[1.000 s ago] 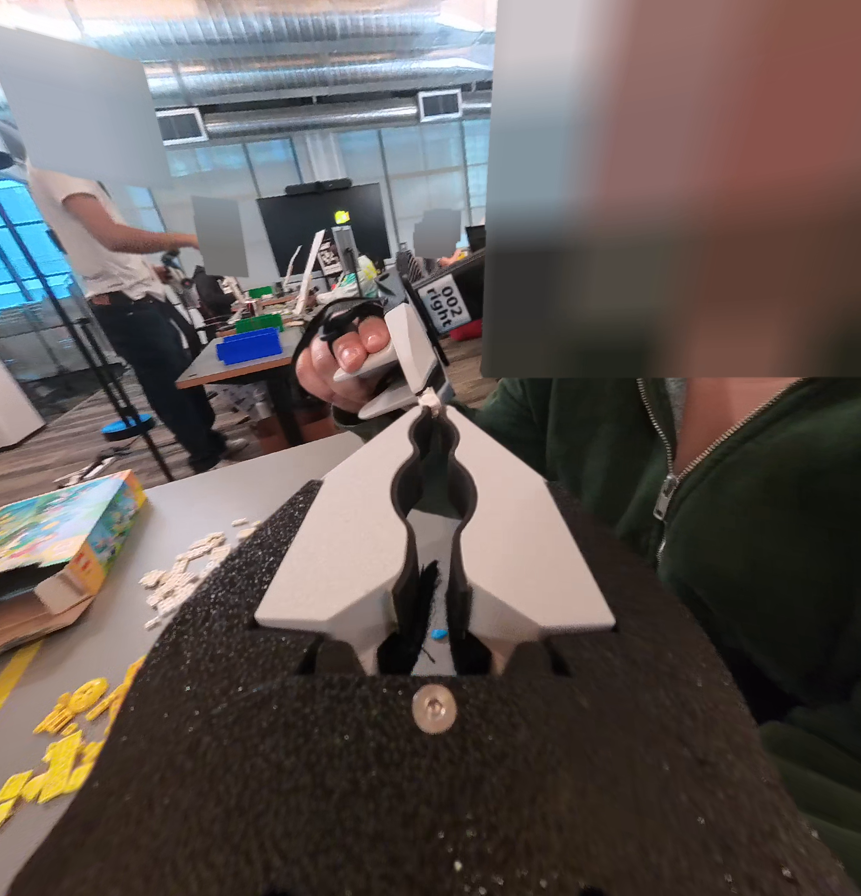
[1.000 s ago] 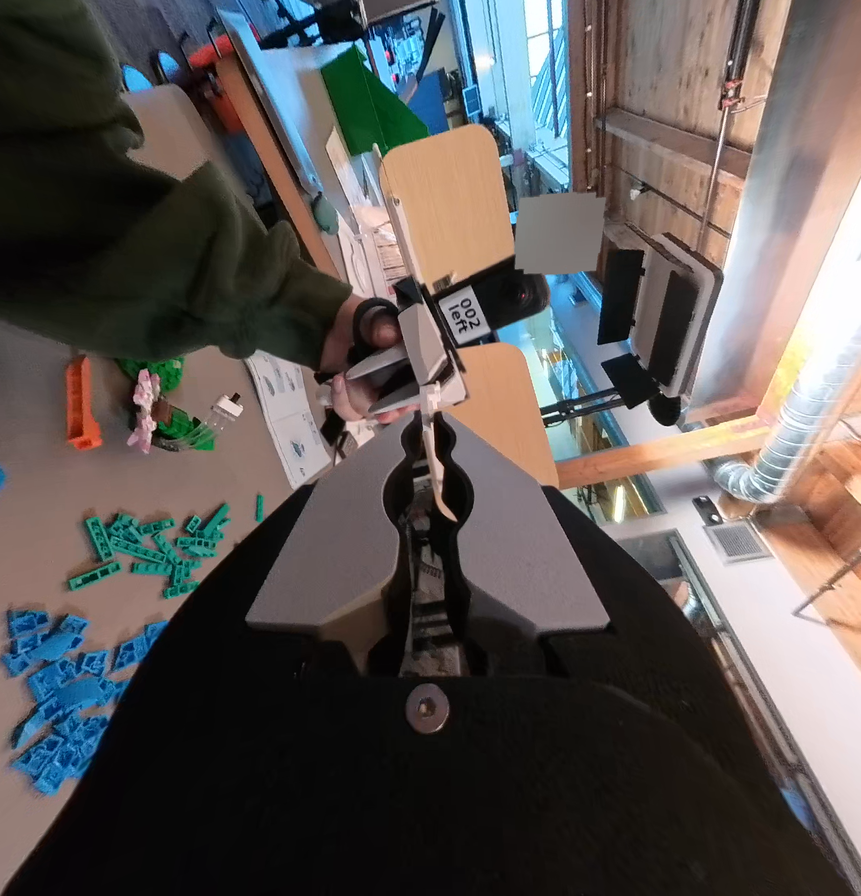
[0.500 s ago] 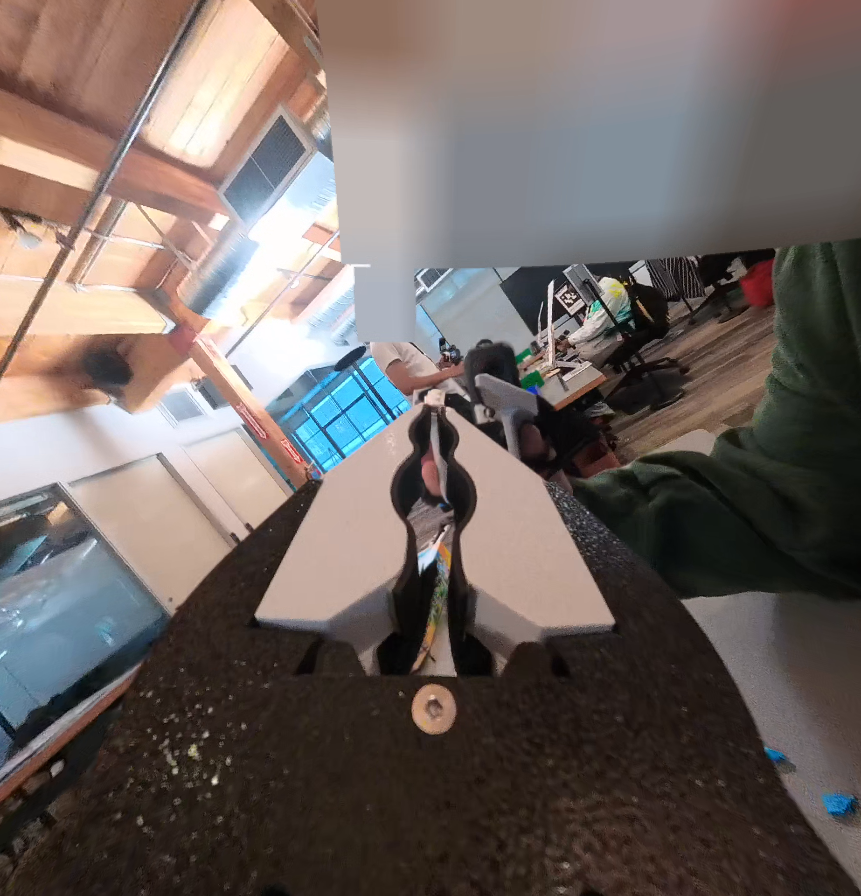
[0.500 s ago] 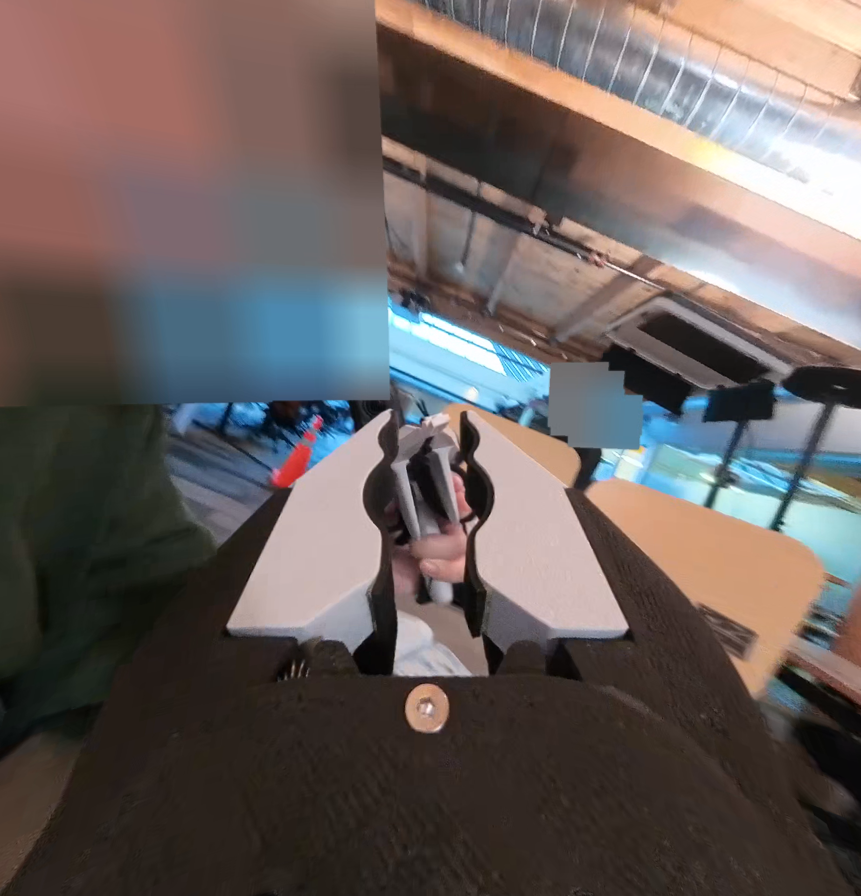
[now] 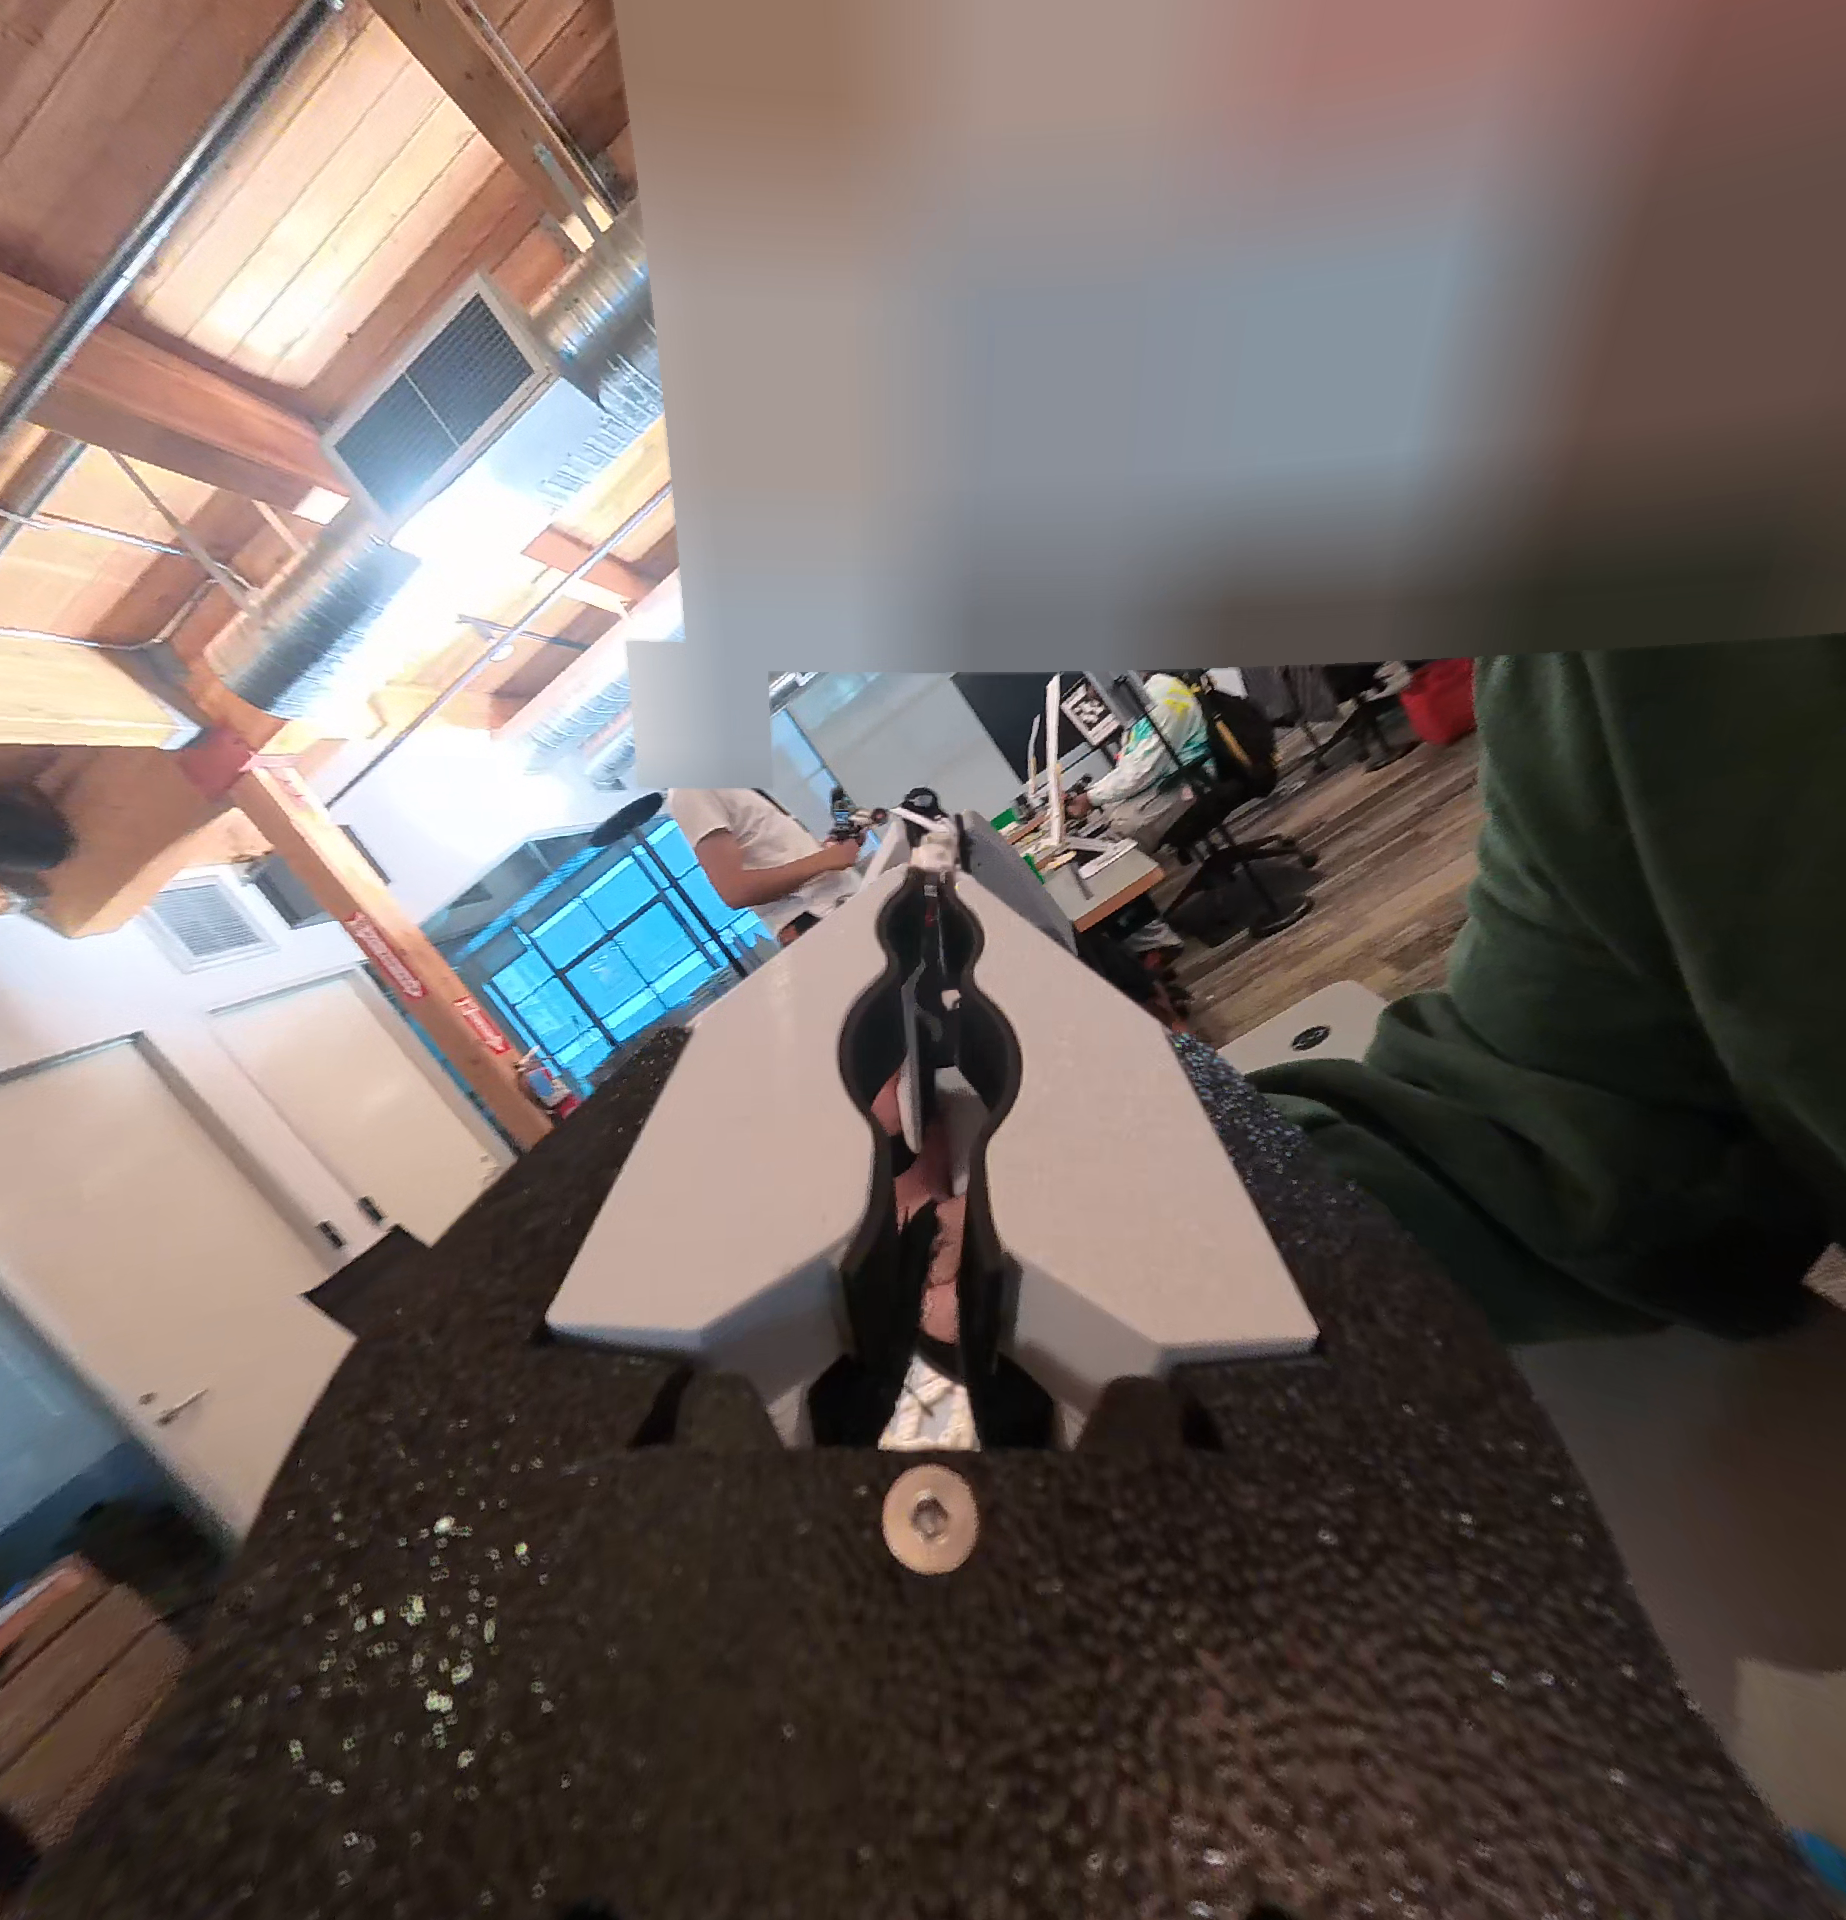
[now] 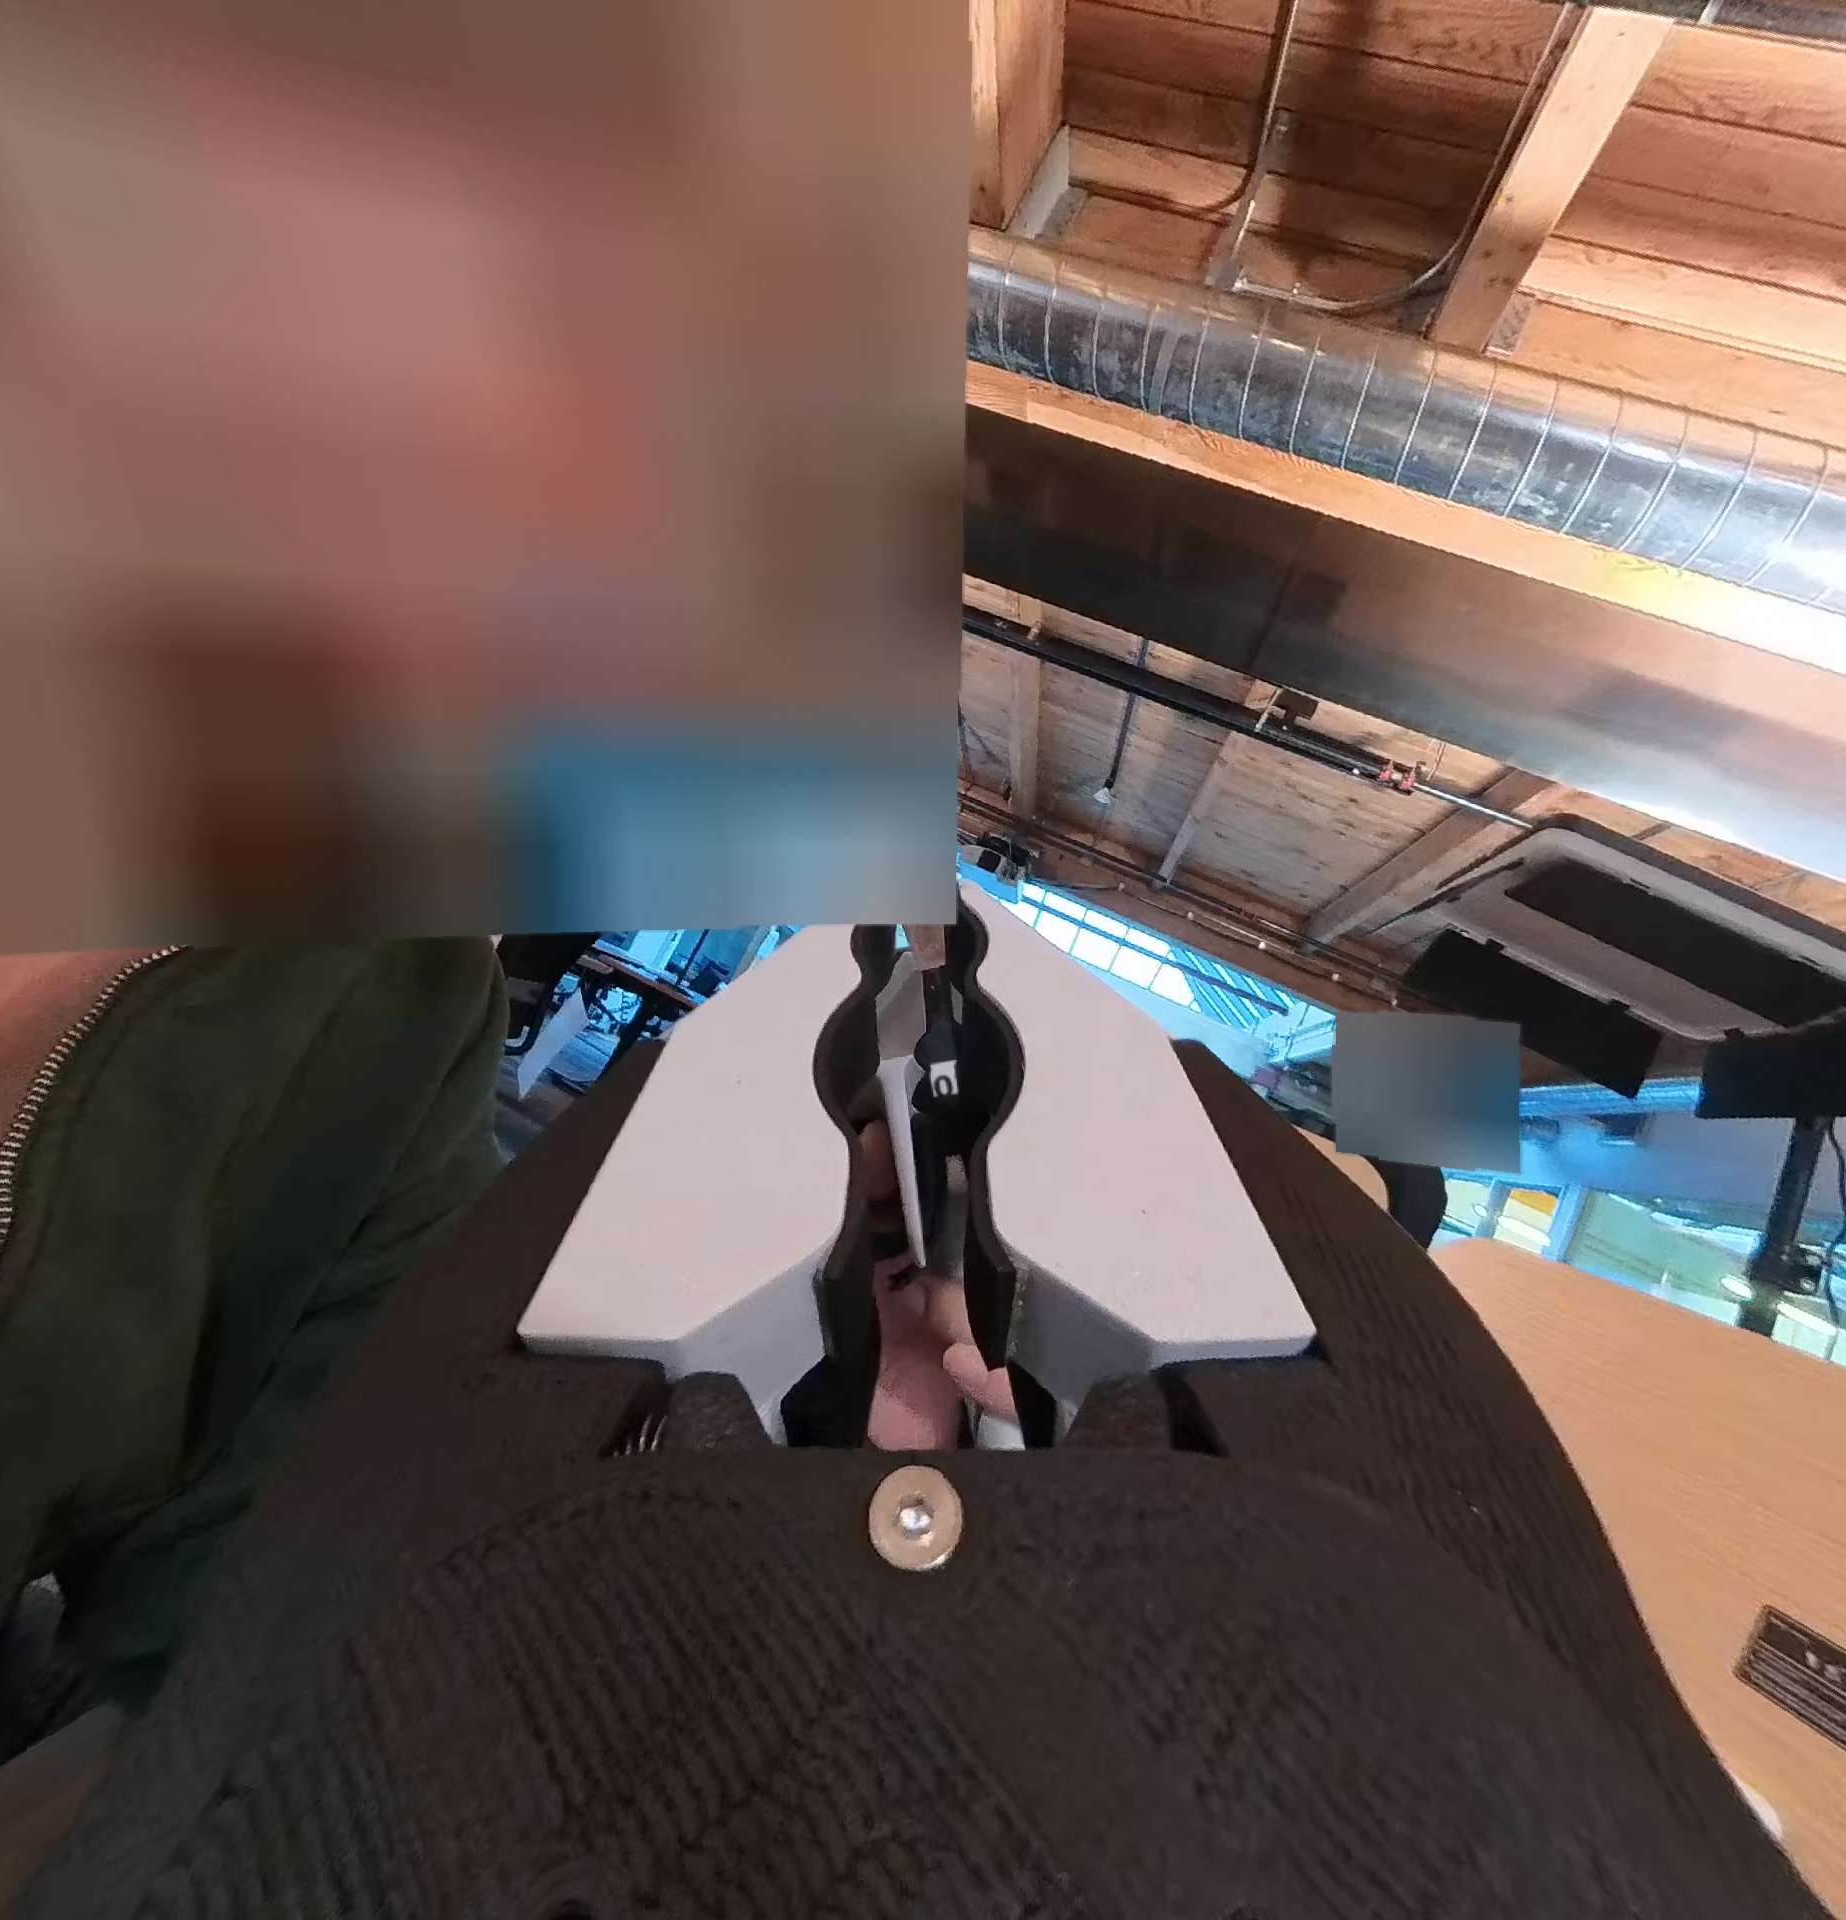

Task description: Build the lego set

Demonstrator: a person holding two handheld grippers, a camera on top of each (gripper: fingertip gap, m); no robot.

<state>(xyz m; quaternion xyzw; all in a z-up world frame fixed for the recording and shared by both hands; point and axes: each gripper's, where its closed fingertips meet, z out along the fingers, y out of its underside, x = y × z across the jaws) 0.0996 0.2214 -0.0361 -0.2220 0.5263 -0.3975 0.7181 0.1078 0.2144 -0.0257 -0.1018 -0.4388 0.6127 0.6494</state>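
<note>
Both grippers are raised off the table and meet tip to tip. My left gripper (image 5: 931, 883) is shut, and a small white lego piece (image 5: 937, 854) sticks out at its tips. The right gripper's grey finger (image 5: 1002, 883) touches that piece from beyond. In the right wrist view, my right gripper (image 6: 914, 935) has its jaws close together on a small thin piece (image 6: 929, 948), partly under a blurred patch. The left gripper's white finger (image 6: 898, 1132) and a hand (image 6: 914, 1382) show through the gap.
A green jacket sleeve (image 5: 1625, 1039) crosses the right of the left wrist view, above the grey table (image 5: 1677, 1507). A blue brick (image 5: 1823, 1860) lies at the bottom right corner. People stand at far desks (image 5: 763, 842). A wooden tabletop (image 6: 1625, 1455) is to the right. Both grippers' tips are close together, under 4 cm apart.
Both grippers have swung upward, tips still together, so the views now show the ceiling. The brick piles and the box on the table have left view.
</note>
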